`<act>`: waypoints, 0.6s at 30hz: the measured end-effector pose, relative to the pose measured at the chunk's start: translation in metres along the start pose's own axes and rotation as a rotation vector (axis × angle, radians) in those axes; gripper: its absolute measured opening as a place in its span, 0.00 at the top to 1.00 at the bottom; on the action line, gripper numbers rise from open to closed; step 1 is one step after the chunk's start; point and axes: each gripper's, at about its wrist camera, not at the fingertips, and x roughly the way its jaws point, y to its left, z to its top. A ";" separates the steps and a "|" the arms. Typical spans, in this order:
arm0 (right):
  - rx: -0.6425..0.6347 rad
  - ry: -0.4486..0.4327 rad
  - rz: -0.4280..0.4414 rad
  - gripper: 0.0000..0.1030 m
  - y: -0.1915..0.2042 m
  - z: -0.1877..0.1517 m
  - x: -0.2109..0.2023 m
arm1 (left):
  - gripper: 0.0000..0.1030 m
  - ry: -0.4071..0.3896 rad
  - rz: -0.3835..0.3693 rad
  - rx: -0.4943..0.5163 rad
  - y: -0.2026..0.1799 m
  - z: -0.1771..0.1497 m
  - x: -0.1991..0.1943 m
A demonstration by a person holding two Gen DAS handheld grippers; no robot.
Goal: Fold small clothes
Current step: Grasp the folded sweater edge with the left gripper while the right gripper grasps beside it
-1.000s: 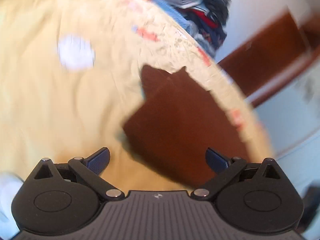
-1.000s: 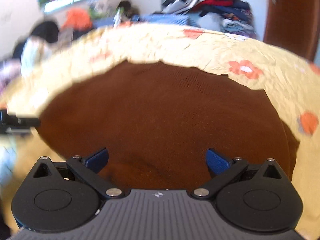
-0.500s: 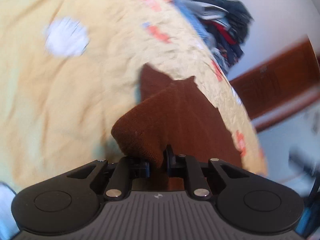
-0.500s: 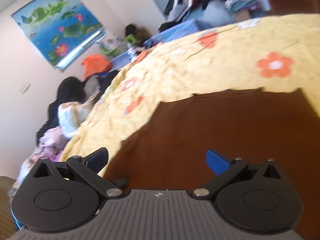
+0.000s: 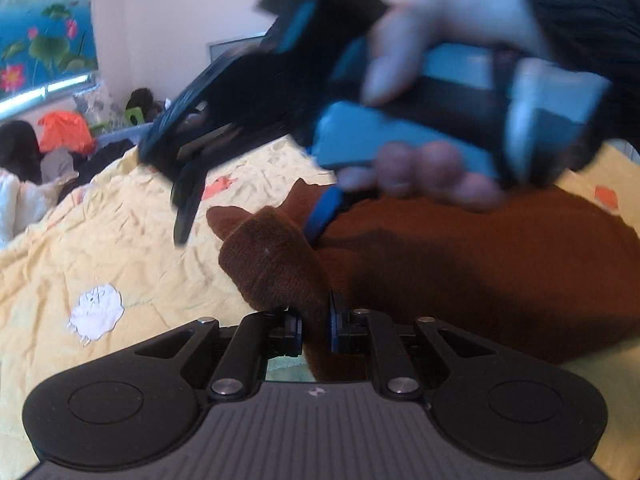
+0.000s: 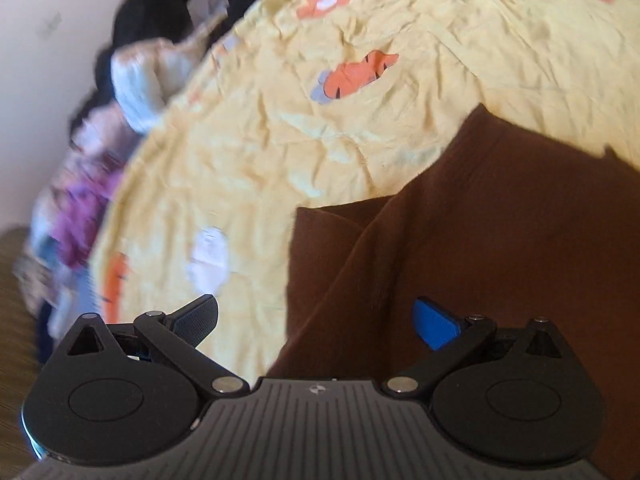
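- The brown knit garment (image 5: 460, 264) lies on the yellow flowered bedspread (image 5: 120, 248), filling the middle and right of the left wrist view; in the right wrist view the brown knit garment (image 6: 500, 248) takes up the lower right, with a folded flap edge running diagonally toward the bottom centre.
- The left gripper (image 5: 315, 328) is clenched on a bunched corner of the garment at the lower centre of its frame, the knit bulging up just above the fingers. A second ago these fingers stood wide apart over the cloth; half a second ago they had already pinched it.
- The right gripper (image 6: 316, 320) stands released, one finger over the bedspread at lower left, the blue-padded one over the brown cloth at lower right. It was spread the same way in both earlier frames.
- New in the left wrist view: the right gripper (image 5: 248, 184) and the hand (image 5: 432, 112) holding it, blurred, crossing the upper half of the frame.
- Piled clothes (image 6: 120, 120) sit at the left edge of the right wrist view; a lotus picture (image 5: 44, 28) hangs at upper left in the left wrist view.
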 end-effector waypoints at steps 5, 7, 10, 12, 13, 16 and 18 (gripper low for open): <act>-0.121 -0.012 -0.074 0.55 -0.003 -0.004 -0.003 | 0.90 -0.001 0.007 0.034 -0.005 0.008 0.009; -0.079 -0.072 -0.021 0.72 -0.026 -0.011 -0.031 | 0.90 -0.029 -0.015 0.057 -0.013 0.016 0.006; -0.018 -0.204 0.050 0.73 -0.071 -0.035 -0.090 | 0.90 -0.115 -0.080 0.124 -0.041 0.033 -0.002; 0.046 -0.308 0.093 0.73 -0.108 -0.065 -0.133 | 0.90 -0.181 -0.140 0.180 -0.069 0.041 -0.010; 0.085 -0.360 0.103 0.73 -0.128 -0.083 -0.153 | 0.90 -0.214 -0.177 0.216 -0.085 0.043 -0.014; 0.193 -0.490 0.103 0.73 -0.180 -0.151 -0.207 | 0.90 -0.257 -0.312 0.331 -0.130 0.040 -0.023; 0.286 -0.537 0.091 0.73 -0.210 -0.194 -0.221 | 0.90 -0.245 -0.388 0.426 -0.156 0.027 -0.022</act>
